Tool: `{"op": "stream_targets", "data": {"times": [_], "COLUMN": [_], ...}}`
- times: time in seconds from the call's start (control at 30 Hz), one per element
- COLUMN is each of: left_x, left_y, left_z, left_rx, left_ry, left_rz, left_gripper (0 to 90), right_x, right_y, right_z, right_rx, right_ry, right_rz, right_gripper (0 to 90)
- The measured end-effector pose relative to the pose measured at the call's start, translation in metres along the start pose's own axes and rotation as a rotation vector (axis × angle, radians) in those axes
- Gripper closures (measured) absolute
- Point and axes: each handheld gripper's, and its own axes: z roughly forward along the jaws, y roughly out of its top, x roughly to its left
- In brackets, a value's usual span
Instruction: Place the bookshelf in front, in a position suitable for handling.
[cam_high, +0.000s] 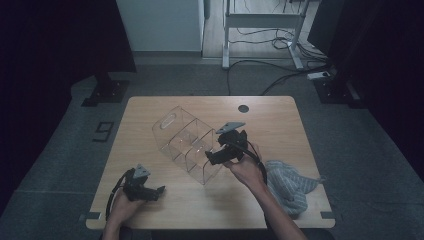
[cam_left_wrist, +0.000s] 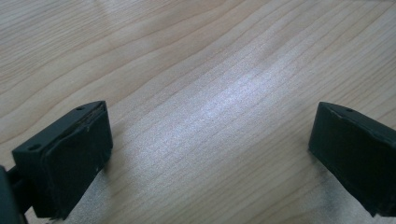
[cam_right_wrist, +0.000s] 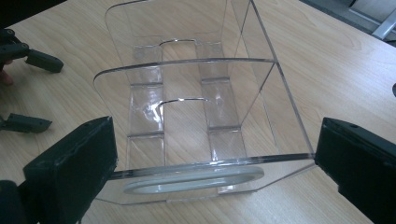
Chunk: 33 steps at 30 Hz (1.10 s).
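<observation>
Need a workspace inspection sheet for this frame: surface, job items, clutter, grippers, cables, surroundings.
Surface: light wood table, round grommet hole near the far edge.
Job's things: clear acrylic organizer with dividers, mid-table; its compartments look empty in the right gripper view.
Clutter: grey striped cloth bunched at the near right corner.
Grippers: left gripper open, low over bare wood at near left, holding nothing. Right gripper open at the organizer's near end, jaws to either side of the panel with the oval cut-out; contact cannot be told.
Cables: black cable loops from the left gripper; floor cables beyond the table.
Surroundings: grey carpet, white metal frame, dark curtains at the sides.
</observation>
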Motion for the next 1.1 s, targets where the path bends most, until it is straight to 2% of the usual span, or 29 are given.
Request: {"op": "stream_targets", "data": {"times": [0.13,0.5,0.67,1.0,1.1], "left_x": [0.0,0.0,0.0,0.0,0.0], "left_y": [0.0,0.0,0.0,0.0,0.0], "left_z": [0.0,0.0,0.0,0.0,0.0], "left_rx": [0.0,0.0,-0.001,0.0,0.001], "left_ry": [0.0,-0.001,0.0,-0.002,-0.003], "left_rz": [0.0,0.0,0.0,-0.001,-0.001], "left_gripper": [0.0,0.0,0.0,0.0,0.0], "right_x": [-0.003,-0.018,-0.02,-0.026,-0.027], "right_y": [-0.004,-0.019,-0.027,-0.042,-0.046], "right_z": [-0.003,-0.014,-0.017,-0.027,-0.028], "right_rx": [0.004,0.024,0.041,0.026,0.046], "right_ry": [0.0,-0.002,-0.003,-0.025,-0.034], "right_rz": [-0.004,0.028,0.033,0.071,0.088], "right_gripper": [0.0,0.0,0.0,10.8,13.9]}}
